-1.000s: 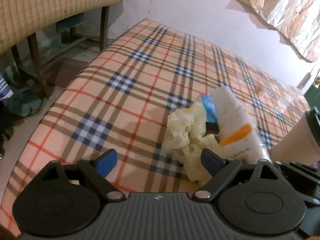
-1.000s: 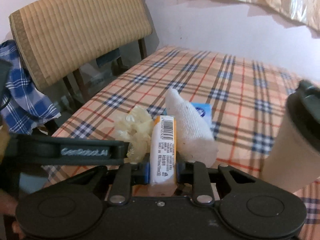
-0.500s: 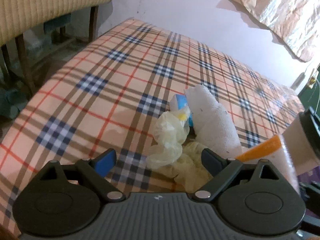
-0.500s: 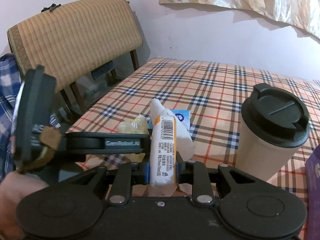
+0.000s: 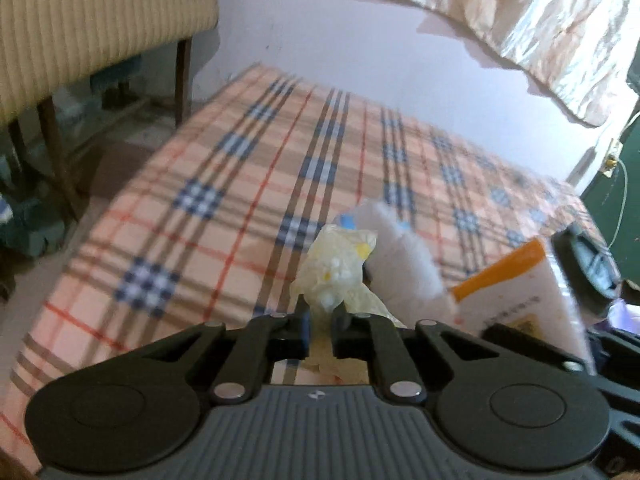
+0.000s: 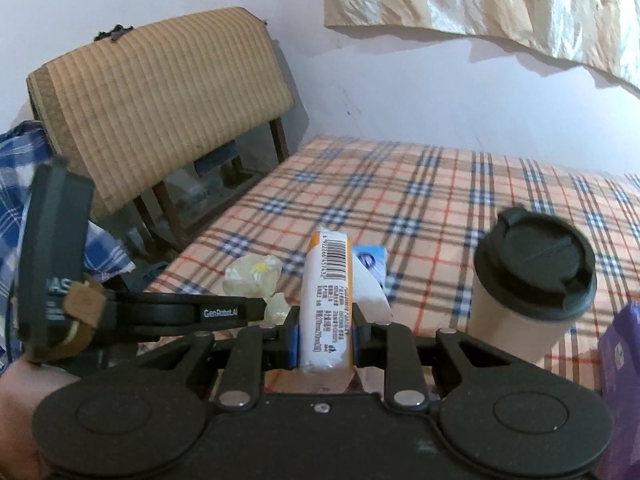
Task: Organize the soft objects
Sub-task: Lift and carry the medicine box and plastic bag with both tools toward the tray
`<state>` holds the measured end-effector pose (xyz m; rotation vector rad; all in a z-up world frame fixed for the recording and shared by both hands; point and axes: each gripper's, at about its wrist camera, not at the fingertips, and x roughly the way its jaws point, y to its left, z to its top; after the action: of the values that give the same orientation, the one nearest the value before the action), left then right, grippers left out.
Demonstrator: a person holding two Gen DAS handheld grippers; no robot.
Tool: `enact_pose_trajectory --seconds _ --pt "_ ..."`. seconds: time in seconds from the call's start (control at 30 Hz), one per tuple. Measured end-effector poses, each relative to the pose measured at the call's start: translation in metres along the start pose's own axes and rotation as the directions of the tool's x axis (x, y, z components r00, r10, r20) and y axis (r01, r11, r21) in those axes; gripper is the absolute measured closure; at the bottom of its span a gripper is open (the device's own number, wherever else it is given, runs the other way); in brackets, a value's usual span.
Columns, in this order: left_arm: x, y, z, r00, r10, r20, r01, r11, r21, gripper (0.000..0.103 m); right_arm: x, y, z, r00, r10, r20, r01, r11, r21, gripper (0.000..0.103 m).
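Since the earlier frame, the left claw [image 5: 320, 322] has just been closing, and its two black fingers now pinch the crumpled pale yellow thin plastic glove [image 5: 334, 268] between them; before, they stood wide apart around it. Both views also look from higher than before, and the glove's upper part now stands up above the fingertips, so it seems to come up from the plaid tabletop [image 5: 248, 184]. The right claw [image 6: 325, 340] is narrow and holds the white and orange plastic-wrapped pack with a barcode [image 6: 327, 304] upright between its blue pads [image 6: 295, 342]. I judge that the step in hand is the gathering: each claw has one soft thing and is taking it away from the small pile. On the tabletop, just right of the glove, the white fluffy rolled towel [image 5: 404, 264] lies with a small blue packet [image 6: 370, 260] at its far side, so these two are not yet picked. The next move calls for a gentle carry, because the glove is thin and may slip or drag the towel with it. The beige paper cup with a black lid [image 6: 528, 284] stands near on the right, and the right claw should not knock it. Both claws point forward and down toward the tabletop, side by side, the left one at the left of the pack.
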<state>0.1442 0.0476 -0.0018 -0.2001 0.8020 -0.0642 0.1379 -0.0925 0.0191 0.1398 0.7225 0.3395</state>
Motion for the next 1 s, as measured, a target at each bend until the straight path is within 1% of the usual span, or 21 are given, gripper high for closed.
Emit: enact_pose_trajectory --seconds 0.17,0.27,0.47,0.8,1.0 --pt "-0.019 -0.015 0.024 0.998 0.018 0.061 -0.021 0.999 0.038 0.091 -0.004 0.005 0.032 1.0 0.0 0.028 0.001 0.999 -0.036 0.075" --pt "-0.023 -0.022 0.037 0.997 0.022 0.077 -0.025 0.999 0.042 0.091 -0.004 0.0 0.051 0.999 -0.004 0.041 0.005 1.0 -0.029 0.075" --pt "-0.03 -0.047 0.058 0.994 0.021 0.11 -0.03 0.996 0.081 0.091 -0.012 -0.012 0.076 0.997 -0.04 0.072 0.042 0.999 -0.026 0.075" --pt "-0.031 -0.093 0.074 0.991 -0.022 0.128 0.006 0.992 0.127 0.091 -0.036 -0.051 0.098 0.988 -0.105 0.116 0.105 0.994 0.006 0.075" --pt "-0.028 -0.123 0.077 0.99 -0.053 0.131 0.03 0.985 0.169 0.09 -0.053 -0.076 0.104 0.978 -0.151 0.14 0.148 0.988 0.032 0.075"
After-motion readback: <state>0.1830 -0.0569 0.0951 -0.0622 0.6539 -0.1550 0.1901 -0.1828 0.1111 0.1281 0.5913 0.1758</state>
